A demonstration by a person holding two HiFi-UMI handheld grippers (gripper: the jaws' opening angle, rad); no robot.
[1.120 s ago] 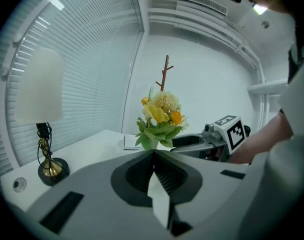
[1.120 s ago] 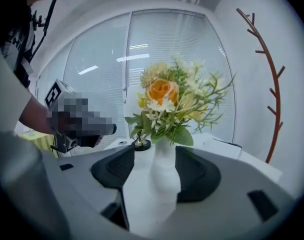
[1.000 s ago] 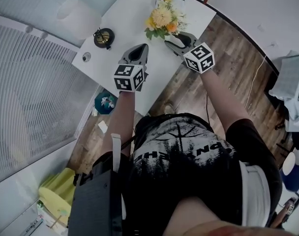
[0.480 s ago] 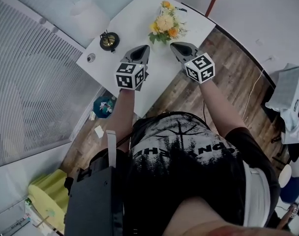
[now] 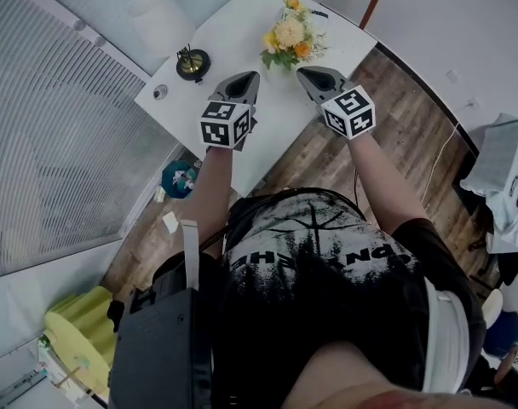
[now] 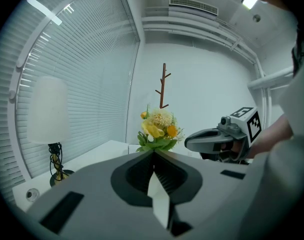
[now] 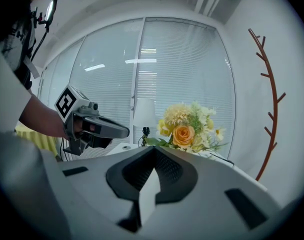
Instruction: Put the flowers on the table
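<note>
A small lamp (image 5: 193, 62) stands left of the flowers (image 5: 289, 37) on the white surface (image 5: 233, 24). The left hand-held gripper (image 5: 249, 77) is near the flowers, pressed together and empty. The right hand-held gripper (image 5: 305, 73), just right of the flowers, is pressed together and empty too.

The flowers (image 5: 290, 37) stand on the table (image 5: 233, 39), with the lamp (image 5: 192, 63) to their left (nearer the blinds (image 5: 63, 143)).

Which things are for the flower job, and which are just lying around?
For the job: flowers, table, left gripper, right gripper (both shut, empty).
Lying about: lamp, coat rack.
</note>
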